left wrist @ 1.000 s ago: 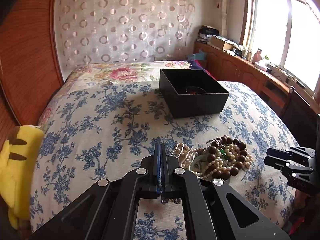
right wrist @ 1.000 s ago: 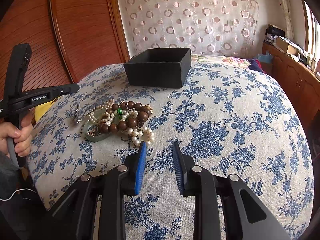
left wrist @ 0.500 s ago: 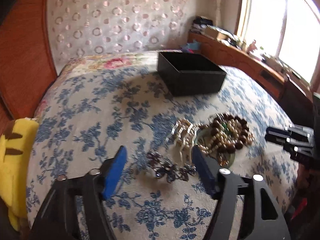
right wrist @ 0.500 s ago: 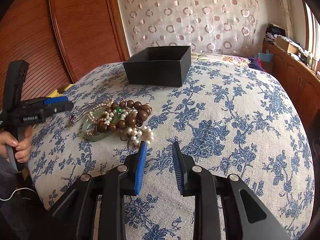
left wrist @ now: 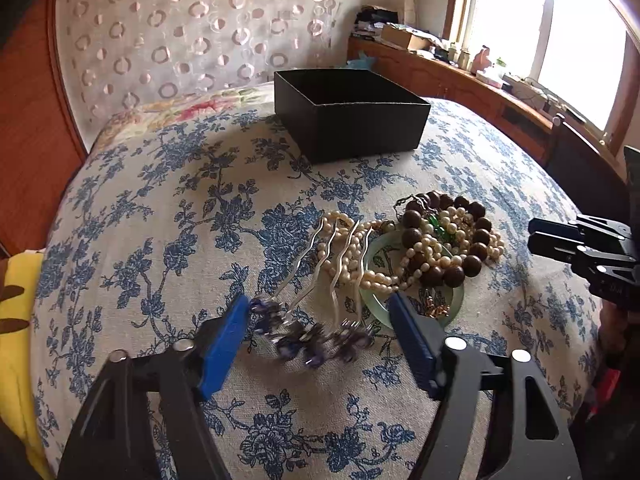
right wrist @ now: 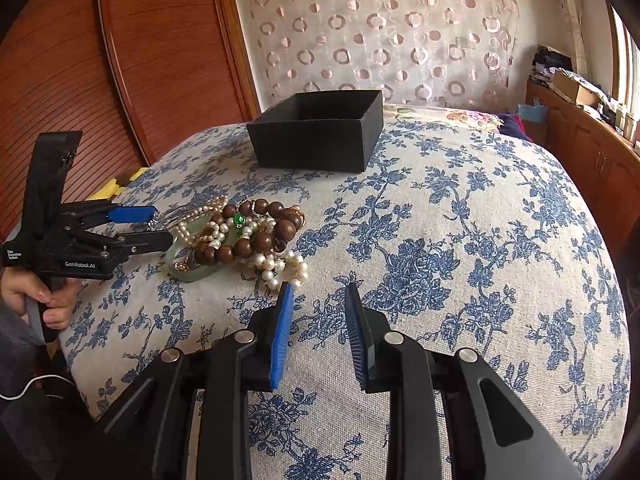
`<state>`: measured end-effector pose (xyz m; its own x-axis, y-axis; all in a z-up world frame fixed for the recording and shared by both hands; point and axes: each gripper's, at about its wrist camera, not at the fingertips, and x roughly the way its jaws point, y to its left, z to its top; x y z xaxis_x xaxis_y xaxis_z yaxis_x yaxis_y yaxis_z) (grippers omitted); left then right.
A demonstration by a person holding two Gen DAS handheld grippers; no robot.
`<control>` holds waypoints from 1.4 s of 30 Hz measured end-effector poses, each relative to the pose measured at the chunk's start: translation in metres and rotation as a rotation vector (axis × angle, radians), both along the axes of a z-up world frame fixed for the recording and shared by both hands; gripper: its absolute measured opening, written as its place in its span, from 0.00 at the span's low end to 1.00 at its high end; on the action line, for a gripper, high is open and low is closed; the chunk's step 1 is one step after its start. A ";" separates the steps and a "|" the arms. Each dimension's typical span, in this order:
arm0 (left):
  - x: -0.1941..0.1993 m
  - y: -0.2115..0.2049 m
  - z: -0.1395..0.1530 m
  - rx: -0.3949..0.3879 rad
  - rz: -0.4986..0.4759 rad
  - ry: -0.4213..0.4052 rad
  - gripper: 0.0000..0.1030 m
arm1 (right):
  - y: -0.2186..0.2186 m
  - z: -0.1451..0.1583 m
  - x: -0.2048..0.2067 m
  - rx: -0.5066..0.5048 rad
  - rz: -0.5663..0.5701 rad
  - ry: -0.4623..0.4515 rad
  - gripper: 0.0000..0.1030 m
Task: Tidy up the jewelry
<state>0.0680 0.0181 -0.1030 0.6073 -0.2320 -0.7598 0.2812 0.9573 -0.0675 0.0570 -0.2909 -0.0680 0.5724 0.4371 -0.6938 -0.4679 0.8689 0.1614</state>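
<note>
A jewelry pile lies on the floral bedspread: a silver hair comb with purple beads (left wrist: 316,312), pearl strands (left wrist: 348,256), a brown wooden bead bracelet (left wrist: 444,236) and a green jade bangle (left wrist: 408,308). My left gripper (left wrist: 320,312) is open, its blue pads on either side of the comb's beaded end. The pile (right wrist: 240,236) also shows in the right wrist view. My right gripper (right wrist: 318,300) is open and empty, just right of the pile. An open black box (left wrist: 352,116) stands behind the pile.
A yellow plush toy (left wrist: 16,320) lies at the bed's left edge. A wooden headboard (right wrist: 140,60) and a curtain (right wrist: 380,28) stand behind the bed. A wooden cabinet with clutter (left wrist: 460,76) runs under the window at right.
My left gripper has opened from shut and dropped low toward the pile, so the purple-beaded comb now lies between its pads. The right gripper has held still.
</note>
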 end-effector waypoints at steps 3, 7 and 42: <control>-0.002 0.003 0.000 0.014 0.006 0.002 0.57 | 0.001 0.000 0.001 -0.001 0.000 0.000 0.28; -0.005 0.002 -0.002 0.049 0.008 -0.002 0.56 | 0.001 0.000 0.001 -0.001 -0.001 0.000 0.28; -0.022 0.020 0.023 0.033 0.095 -0.106 0.54 | 0.038 0.019 0.031 -0.023 0.094 -0.007 0.28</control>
